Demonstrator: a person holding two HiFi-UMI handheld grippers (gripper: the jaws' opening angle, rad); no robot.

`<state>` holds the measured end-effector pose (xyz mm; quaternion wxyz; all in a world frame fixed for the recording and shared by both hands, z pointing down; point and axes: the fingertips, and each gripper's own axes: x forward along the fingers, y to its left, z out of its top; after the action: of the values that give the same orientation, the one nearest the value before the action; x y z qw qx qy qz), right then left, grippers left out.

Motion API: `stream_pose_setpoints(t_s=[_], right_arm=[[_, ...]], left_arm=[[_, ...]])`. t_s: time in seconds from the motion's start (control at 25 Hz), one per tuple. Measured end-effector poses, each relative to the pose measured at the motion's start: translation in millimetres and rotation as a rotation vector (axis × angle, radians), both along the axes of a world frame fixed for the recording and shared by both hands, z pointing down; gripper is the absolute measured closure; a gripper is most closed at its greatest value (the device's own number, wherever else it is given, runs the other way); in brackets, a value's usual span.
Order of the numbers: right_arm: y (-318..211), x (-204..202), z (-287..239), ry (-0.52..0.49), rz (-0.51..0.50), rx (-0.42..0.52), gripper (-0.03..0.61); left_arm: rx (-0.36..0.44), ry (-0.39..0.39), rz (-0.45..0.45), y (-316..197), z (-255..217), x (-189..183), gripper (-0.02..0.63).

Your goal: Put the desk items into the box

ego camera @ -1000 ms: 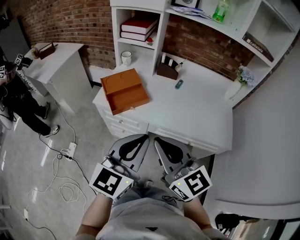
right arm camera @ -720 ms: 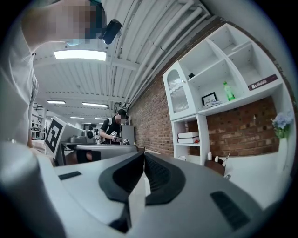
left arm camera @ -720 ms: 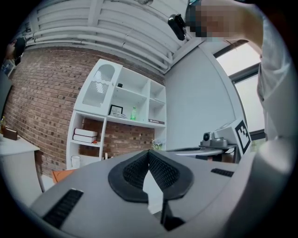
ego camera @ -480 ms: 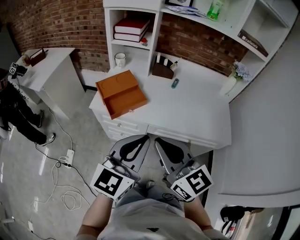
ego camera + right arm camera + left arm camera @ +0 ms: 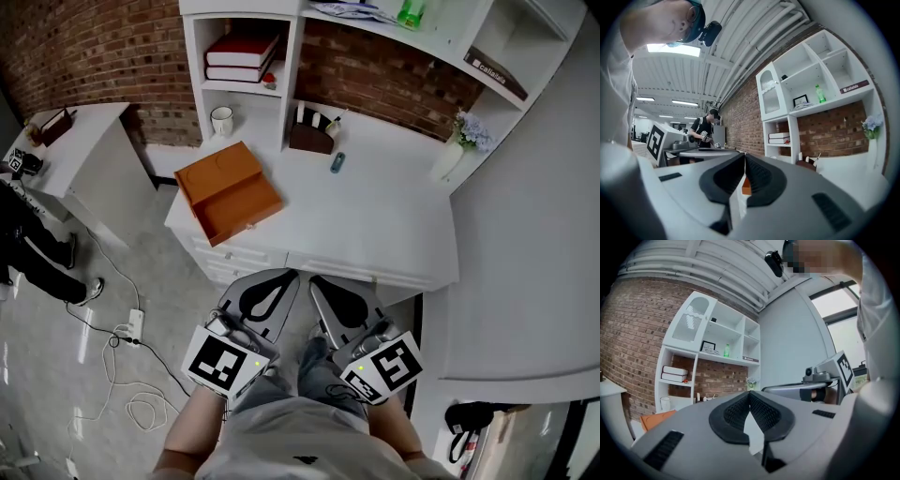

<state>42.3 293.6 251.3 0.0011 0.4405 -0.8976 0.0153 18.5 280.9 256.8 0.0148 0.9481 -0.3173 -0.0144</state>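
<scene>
Stage: by the look of it the task is at its very start, and nothing is seen inside the orange wooden box [image 5: 228,192].
Box: it lies open at the left front corner of the white tabletop [image 5: 375,220], skewed to the edge, with its lid folded back toward the shelves.
Items left: a small teal oblong item [image 5: 337,162] lies loose on the tabletop, well apart from the box. A dark brown desk organiser [image 5: 311,139] stands against the brick wall just behind it.
Axis of the teal item: its long axis runs away from the person, with the far end tipped slightly right. Which end is the front cannot be told.
Left claw [image 5: 284,278]: the jaws are together with nothing held, and it is kept low in front of the body, short of the tabletop edge.
Right claw [image 5: 319,281]: it is likewise closed and empty, just beside the left one.
Remaining: judged from this, every item has yet to be picked up and carried leftward into the box.
</scene>
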Motion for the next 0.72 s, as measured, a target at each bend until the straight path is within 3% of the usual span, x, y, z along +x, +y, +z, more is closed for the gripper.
stream_pose_setpoints(t_s=[0.72], right_arm=[[-89,80,-4,-0.021,-0.039,-0.004,0.566]], left_arm=[[-0.004,0.009,-0.034,-84,-8,80,0.601]])
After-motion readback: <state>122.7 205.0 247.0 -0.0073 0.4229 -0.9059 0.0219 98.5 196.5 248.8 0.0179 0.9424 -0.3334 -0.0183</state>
